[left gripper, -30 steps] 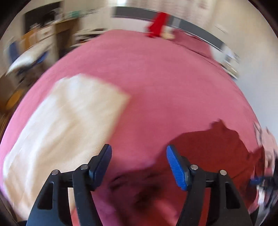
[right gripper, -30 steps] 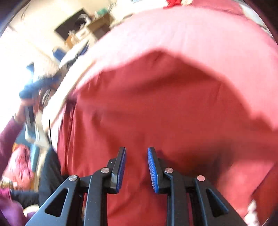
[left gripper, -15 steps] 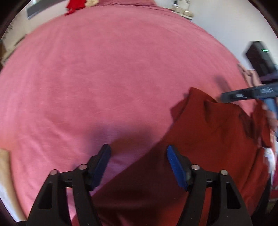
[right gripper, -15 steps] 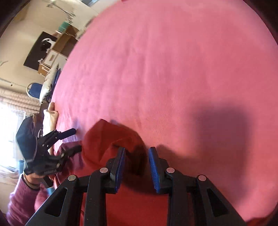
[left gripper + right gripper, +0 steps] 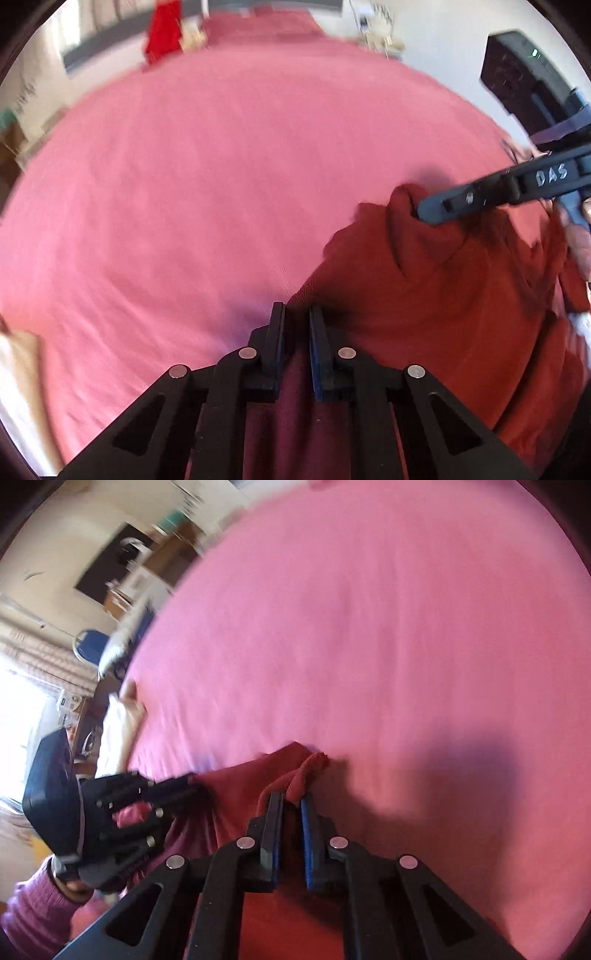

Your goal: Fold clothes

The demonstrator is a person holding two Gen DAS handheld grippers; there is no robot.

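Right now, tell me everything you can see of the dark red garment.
The dark red garment looks like soft, ribbed knit cloth. It lies rumpled on the pink bedspread, not yet folded. The left claw is shut on its near edge, and the right claw pinches a bunched corner that pokes up between the pads. Blur hides finer detail.

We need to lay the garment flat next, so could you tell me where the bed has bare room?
The pink bedspread lies bare beyond the red garment, up to the far pillows. It is crowded at the near edge, around both hand-held grippers, left and right, and the cream cloth.
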